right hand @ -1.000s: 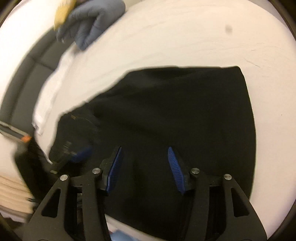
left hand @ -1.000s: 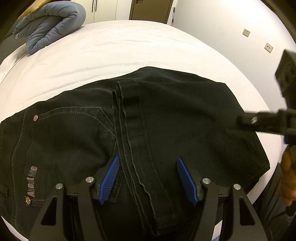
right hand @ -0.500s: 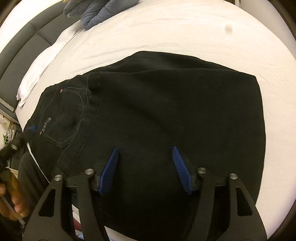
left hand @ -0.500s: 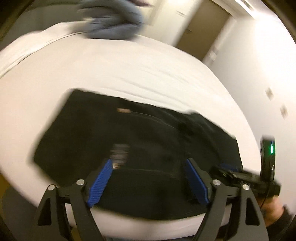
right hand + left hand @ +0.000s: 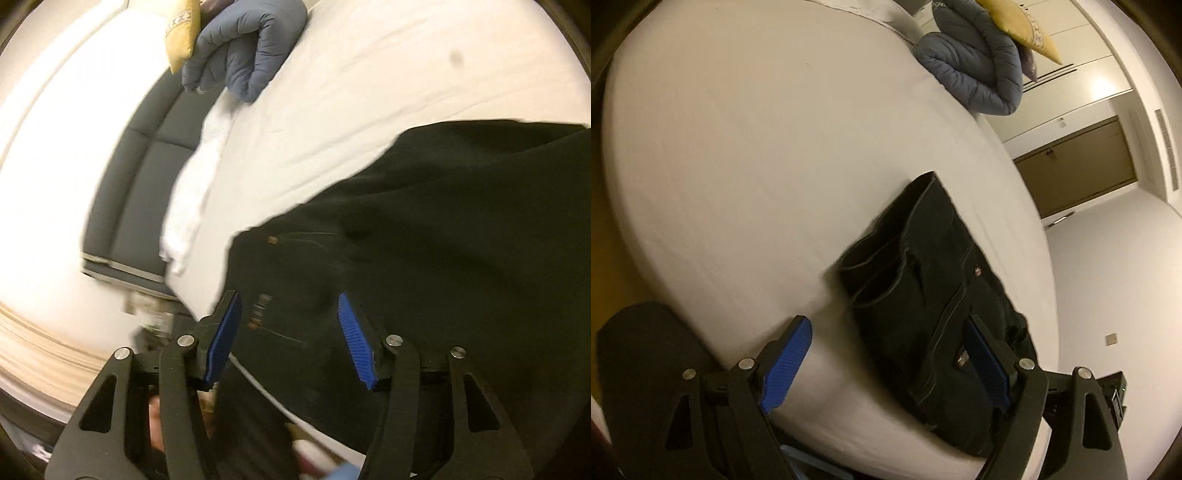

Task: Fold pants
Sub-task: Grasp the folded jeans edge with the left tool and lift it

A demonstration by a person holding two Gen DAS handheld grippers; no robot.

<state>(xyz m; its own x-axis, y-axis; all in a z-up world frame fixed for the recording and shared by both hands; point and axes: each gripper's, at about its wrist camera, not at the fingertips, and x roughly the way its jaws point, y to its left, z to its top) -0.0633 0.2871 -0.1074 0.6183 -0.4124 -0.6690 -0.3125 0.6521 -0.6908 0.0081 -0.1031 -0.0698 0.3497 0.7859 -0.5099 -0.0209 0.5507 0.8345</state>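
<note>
The black pants (image 5: 923, 295) lie folded on the white bed (image 5: 738, 166), near its front edge. In the left wrist view I see the stacked waistband and hem layers from the side. My left gripper (image 5: 886, 362) is open and empty, off the left end of the pants, one blue pad over the sheet, the other over the denim. In the right wrist view the pants (image 5: 443, 240) fill the right half, with a back pocket and label showing. My right gripper (image 5: 291, 339) is open and empty, just above the pocket area.
A rolled grey-blue duvet (image 5: 975, 70) with a yellow cushion (image 5: 1030, 29) lies at the far end of the bed. A dark padded headboard (image 5: 140, 177) and a white pillow (image 5: 195, 192) are at the left in the right wrist view. A brown door (image 5: 1078, 162) stands beyond the bed.
Both grippers have swung to the left end of the pants. The left camera has turned sharply and now sees the pants from the side. Both stay open and empty.
</note>
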